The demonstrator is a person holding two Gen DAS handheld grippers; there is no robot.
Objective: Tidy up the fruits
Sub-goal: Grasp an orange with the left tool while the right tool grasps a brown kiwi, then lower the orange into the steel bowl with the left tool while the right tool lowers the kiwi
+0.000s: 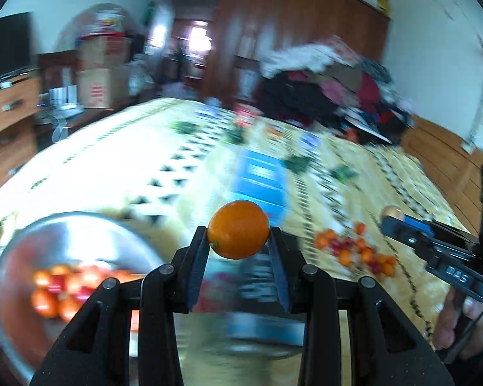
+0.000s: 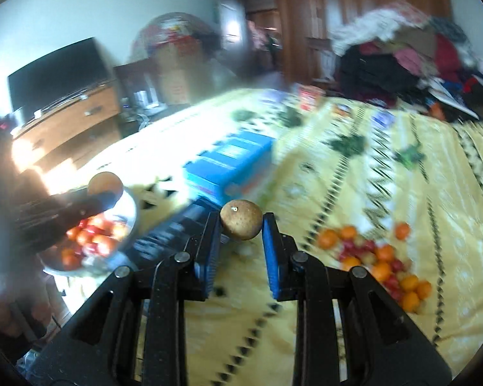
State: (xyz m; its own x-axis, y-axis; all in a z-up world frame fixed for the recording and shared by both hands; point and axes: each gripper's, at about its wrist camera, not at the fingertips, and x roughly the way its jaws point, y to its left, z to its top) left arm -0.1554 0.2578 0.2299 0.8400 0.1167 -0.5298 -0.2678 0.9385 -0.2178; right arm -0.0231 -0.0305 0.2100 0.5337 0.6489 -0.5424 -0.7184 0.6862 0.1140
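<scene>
My left gripper (image 1: 239, 236) is shut on a small orange fruit (image 1: 238, 229), held above the patterned bedspread. Down to its left sits a metal bowl (image 1: 58, 231) with several orange and red fruits inside. My right gripper (image 2: 241, 225) is shut on a small round brown fruit (image 2: 241, 220). A loose pile of orange and red fruits (image 2: 376, 263) lies on the bedspread to its right, and the same pile of fruits (image 1: 357, 251) shows in the left wrist view. The right gripper (image 1: 393, 217) appears at the right edge there; the left gripper (image 2: 104, 189) hovers over the bowl (image 2: 130, 222).
A blue box (image 2: 228, 167) lies on the yellow bedspread (image 2: 402, 193) past the bowl. A heap of clothes (image 1: 331, 87) covers the far end. A wooden dresser (image 2: 67, 119) with a dark screen stands at the left, cardboard boxes (image 1: 96, 87) beyond it.
</scene>
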